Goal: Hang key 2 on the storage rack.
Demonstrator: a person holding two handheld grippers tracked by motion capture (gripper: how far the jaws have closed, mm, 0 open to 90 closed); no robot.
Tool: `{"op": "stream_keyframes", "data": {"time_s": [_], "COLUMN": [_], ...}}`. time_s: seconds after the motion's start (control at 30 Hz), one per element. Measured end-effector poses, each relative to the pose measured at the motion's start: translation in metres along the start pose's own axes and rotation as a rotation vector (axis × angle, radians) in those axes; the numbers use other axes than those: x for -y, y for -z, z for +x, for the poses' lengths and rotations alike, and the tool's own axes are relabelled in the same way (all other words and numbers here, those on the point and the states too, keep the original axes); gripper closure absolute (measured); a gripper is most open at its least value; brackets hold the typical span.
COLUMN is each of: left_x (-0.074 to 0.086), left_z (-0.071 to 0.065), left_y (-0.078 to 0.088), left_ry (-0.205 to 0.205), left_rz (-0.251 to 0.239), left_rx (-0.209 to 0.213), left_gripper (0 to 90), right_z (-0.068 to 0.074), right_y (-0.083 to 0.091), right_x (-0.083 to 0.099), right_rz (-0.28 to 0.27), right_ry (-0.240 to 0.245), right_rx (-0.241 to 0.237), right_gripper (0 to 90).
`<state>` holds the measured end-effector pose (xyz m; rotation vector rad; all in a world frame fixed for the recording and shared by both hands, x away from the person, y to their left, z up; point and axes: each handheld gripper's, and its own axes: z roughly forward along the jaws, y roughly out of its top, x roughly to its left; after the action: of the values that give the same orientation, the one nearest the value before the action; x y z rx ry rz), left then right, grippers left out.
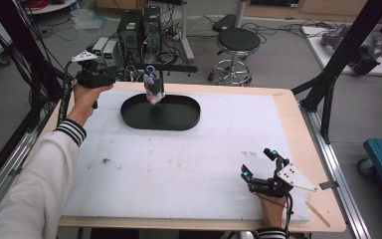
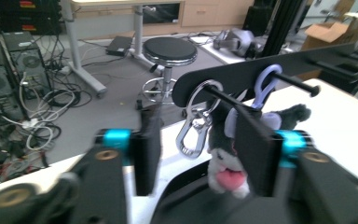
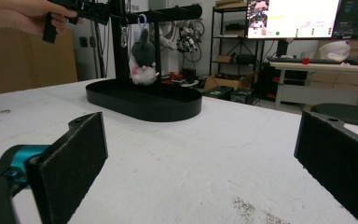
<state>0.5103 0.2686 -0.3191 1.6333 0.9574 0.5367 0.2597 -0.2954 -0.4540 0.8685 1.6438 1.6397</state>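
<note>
In the high view, the left tongs (image 1: 129, 74) sat in the upper left of the frame, level with the black rack (image 1: 160, 110) whose oval tray lay on the white worktop (image 1: 189, 164), and the plush keychain (image 1: 153, 89) hung from the rack's crossbar above the tray. The right tongs (image 1: 259, 162) rested in the lower right, jaws spread and nothing in them. In the left gripper view, the jaws stood apart in the lower half of the frame; the plush keychain (image 2: 228, 158) hung by its pale blue loop (image 2: 264, 80) from a peg just right of centre, with a silver carabiner (image 2: 193, 128) on the next peg to its left. The right-hand pad overlapped the toy, but no pinch showed, so the hanging step looked done and the release was in hand. In the right gripper view, the wide-open jaws framed the worktop, with the rack (image 3: 144, 100) and the toy (image 3: 143, 60) in the upper left. The next move likely called for drawing the left tongs straight back without snagging the loop or carabiner.
</note>
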Motion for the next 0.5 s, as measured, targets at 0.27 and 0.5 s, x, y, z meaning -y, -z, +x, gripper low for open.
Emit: {"op": "stream_keyframes", "data": {"time_s": [0.27,0.5], "left_x": [-0.002,0.008], "left_z": [-0.015,-0.033], "left_y": [0.029,0.063], "left_ry": [-0.053,-0.113], "left_rz": [-0.091,-0.131], "left_rx": [0.063,0.115], "left_gripper": [3.2,1.7], "right_z": [0.0,0.0], "right_y": [0.0,0.0], "right_x": [0.0,0.0], "right_rz": [0.002,-0.001], "right_ry": [-0.005,-0.002], "right_rx": [-0.004,-0.003], "right_gripper": [1.8,1.8]}}
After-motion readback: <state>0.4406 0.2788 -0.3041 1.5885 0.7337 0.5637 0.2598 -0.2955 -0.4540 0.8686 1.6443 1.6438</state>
